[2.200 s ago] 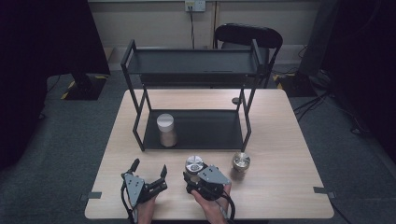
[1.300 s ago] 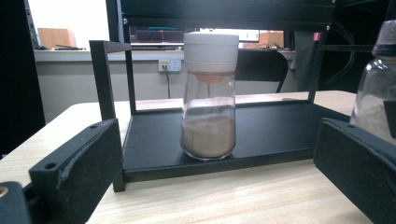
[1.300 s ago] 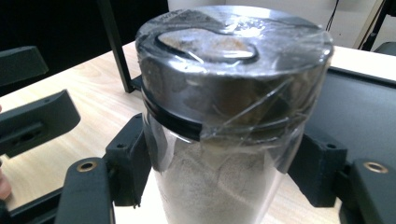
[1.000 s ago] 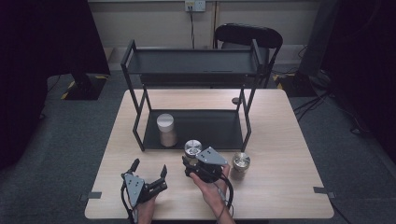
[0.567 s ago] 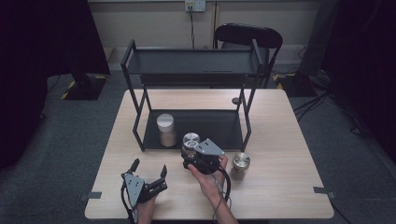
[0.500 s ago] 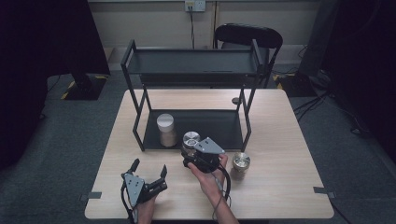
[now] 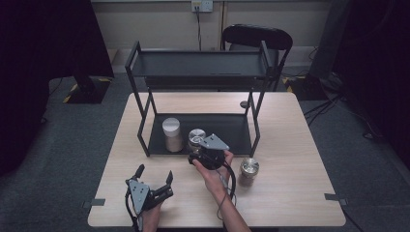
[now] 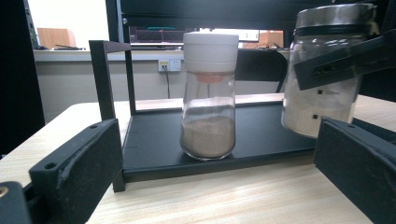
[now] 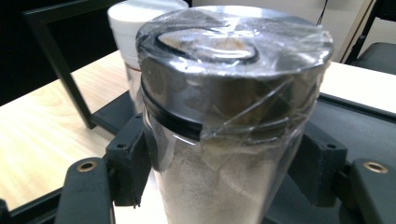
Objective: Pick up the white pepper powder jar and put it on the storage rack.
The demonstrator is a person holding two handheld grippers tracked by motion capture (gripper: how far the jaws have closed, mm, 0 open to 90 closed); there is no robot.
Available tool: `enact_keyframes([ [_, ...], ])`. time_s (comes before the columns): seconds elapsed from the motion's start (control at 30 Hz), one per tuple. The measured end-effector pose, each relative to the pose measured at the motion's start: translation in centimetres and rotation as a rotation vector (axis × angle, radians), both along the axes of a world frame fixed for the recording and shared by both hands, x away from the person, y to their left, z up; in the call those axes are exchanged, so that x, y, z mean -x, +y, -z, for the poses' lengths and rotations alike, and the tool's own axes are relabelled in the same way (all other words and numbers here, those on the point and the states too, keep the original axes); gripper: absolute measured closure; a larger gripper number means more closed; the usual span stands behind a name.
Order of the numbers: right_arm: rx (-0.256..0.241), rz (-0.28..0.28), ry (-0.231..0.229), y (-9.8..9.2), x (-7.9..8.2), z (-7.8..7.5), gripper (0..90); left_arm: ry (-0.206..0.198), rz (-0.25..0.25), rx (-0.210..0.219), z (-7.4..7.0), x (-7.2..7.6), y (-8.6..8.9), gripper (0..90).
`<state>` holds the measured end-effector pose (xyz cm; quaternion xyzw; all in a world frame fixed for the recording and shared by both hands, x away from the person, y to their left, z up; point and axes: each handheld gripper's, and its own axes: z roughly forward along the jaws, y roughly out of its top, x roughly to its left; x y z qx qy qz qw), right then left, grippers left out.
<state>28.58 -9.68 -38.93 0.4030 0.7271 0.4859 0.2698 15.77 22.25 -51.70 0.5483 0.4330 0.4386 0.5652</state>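
My right gripper (image 7: pixel 199 149) is shut on a glass jar with a silver lid (image 7: pixel 196 136) (image 9: pixel 233 65) (image 8: pixel 327 70), held just above the front edge of the black rack's lower shelf (image 7: pixel 232 128). A white-lidded jar of brown powder (image 7: pixel 171 134) (image 8: pixel 209 93) (image 9: pixel 135 28) stands on that shelf to the left of it. Another silver-lidded jar (image 7: pixel 249 171) stands on the table to the right of my right hand. My left gripper (image 7: pixel 153 175) rests open near the table's front edge, its jaws wide apart in the left gripper view.
The black two-tier rack (image 7: pixel 198 70) fills the middle of the wooden table (image 7: pixel 300 145). A small dark round object (image 7: pixel 244 104) lies behind the rack. A chair (image 7: pixel 256 36) stands beyond the table's far edge.
My right gripper has carried the silver-lidded jar away from the table front, forward to the rack's lower shelf edge. The left gripper has stayed still.
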Motion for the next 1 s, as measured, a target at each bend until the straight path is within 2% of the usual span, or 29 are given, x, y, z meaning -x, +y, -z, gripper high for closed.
enact_keyframes([
  [0.37, -0.012, 0.02, 0.023, 0.6, -2.0, 0.7, 31.1, 0.0, -0.001, -0.001, 0.0, 0.0, 0.0, 0.7],
  [0.83, 0.015, 0.045, 0.028, 2.4, -3.8, 1.3, 31.1, 0.0, 0.0, -0.001, 0.0, 0.0, 0.0, 0.7],
  [1.0, 0.0, 0.065, 0.045, 2.4, -4.3, 1.9, 31.1, 0.0, 0.0, -0.001, 0.0, 0.0, 0.0, 0.7],
])
